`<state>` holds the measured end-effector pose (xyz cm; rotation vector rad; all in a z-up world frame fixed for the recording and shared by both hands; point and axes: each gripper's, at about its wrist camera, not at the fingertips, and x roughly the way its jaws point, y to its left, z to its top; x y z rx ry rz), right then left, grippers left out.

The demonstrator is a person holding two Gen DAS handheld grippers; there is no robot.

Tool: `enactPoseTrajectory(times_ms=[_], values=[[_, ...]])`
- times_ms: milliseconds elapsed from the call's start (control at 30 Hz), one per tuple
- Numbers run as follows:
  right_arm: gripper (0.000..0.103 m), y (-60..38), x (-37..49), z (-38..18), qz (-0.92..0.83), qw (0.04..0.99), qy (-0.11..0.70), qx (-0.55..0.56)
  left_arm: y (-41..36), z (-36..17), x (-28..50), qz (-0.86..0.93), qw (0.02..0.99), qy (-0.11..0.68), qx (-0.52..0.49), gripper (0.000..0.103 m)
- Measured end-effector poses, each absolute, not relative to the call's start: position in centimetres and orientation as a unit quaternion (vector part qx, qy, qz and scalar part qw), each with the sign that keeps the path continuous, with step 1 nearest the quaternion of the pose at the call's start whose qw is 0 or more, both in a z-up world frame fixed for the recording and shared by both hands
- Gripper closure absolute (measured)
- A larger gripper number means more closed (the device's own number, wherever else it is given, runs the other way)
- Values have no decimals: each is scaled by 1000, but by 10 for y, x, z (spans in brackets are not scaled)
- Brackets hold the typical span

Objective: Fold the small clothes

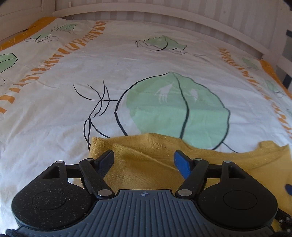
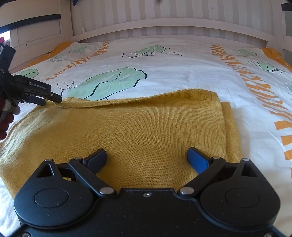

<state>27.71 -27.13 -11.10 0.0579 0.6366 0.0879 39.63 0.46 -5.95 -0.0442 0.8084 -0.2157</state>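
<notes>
Over the mustard sweater point(image 2: 138, 127), both claws, left claw point(image 1: 144, 160) and right claw point(image 2: 147, 157), tilt downward, jaws wide, gripping nothing.

My matt black plastic left gripper point(image 1: 144, 162) hangs over a mustard knitted sweater point(image 2: 146, 131), finely ribbed, on a smooth printed cotton bedsheet point(image 2: 182, 69) below a painted wooden headboard point(image 2: 164, 23).

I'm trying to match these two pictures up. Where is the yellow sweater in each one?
Left wrist view: the sweater lies along the bottom, from the centre to the right edge, under the open left gripper.
Right wrist view: it fills the middle and lower left, under the open right gripper.
Shared landmark: the white headboard.
</notes>
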Motion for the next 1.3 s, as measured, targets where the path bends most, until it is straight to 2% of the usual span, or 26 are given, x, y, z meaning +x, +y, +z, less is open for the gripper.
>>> enactPoseTrajectory(times_ms=[167, 367, 567, 833, 1300], values=[[6, -269, 278, -110, 42, 947, 317, 25, 9, -43, 358, -124, 911, 393, -24, 32], [4, -267, 285, -104, 44, 939, 341, 16, 20, -34, 323, -55, 897, 439, -8, 32], [3, -263, 290, -87, 40, 922, 384, 19, 35, -32, 289, 40, 911, 407, 53, 32], [3, -231, 300, -67, 46, 915, 399, 43, 67, -67, 306, -44, 867, 494, -35, 32], [0, -193, 382, -90, -1, 903, 429, 2, 69, -77, 302, -77, 872, 482, -30, 24]])
